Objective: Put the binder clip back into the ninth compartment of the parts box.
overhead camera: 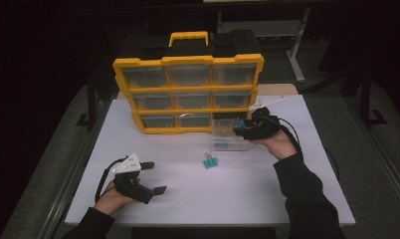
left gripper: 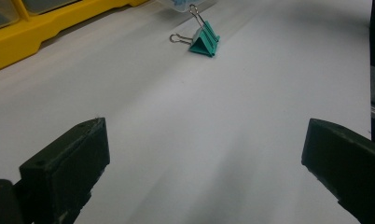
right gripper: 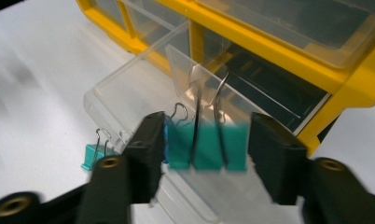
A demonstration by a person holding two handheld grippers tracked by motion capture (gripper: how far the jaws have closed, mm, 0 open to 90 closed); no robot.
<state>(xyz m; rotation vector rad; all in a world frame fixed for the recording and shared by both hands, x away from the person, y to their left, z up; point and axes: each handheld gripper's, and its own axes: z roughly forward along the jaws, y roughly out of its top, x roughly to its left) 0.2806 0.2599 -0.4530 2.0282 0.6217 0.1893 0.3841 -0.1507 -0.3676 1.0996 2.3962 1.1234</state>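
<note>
White tabletop (overhead camera: 198, 194) under me, dark room all round it, and at the far edge a yellow organizer (overhead camera: 188, 94) stands upright with its handle on top and three rows of clear drawers. I see the bottom-right slot open in the right gripper view, and its clear drawer (overhead camera: 228, 139) sits pulled out on the table just in front of that slot. Something blue-green lies in the drawer, but through the plastic I cannot make out how many pieces. My right gripper (right gripper: 204, 149) is over the drawer, its jaws a moderate width apart, with a teal binder clip (right gripper: 207, 147) between them; the clip's edges are blurred and I cannot tell whether the pads actually touch it. Its wire handles point up and away from me, toward the organizer, and its long body runs across from one jaw to the other. A smaller teal clip (right gripper: 93, 156) shows past the left jaw, partly hidden behind it. Another teal clip (overhead camera: 210, 162) lies on the bare table near the middle — in the left gripper view its wire loops point away from my left gripper (left gripper: 204, 154), one raised, one flat. That gripper is spread wide over the table, holding nothing, well apart from the clip.
</note>
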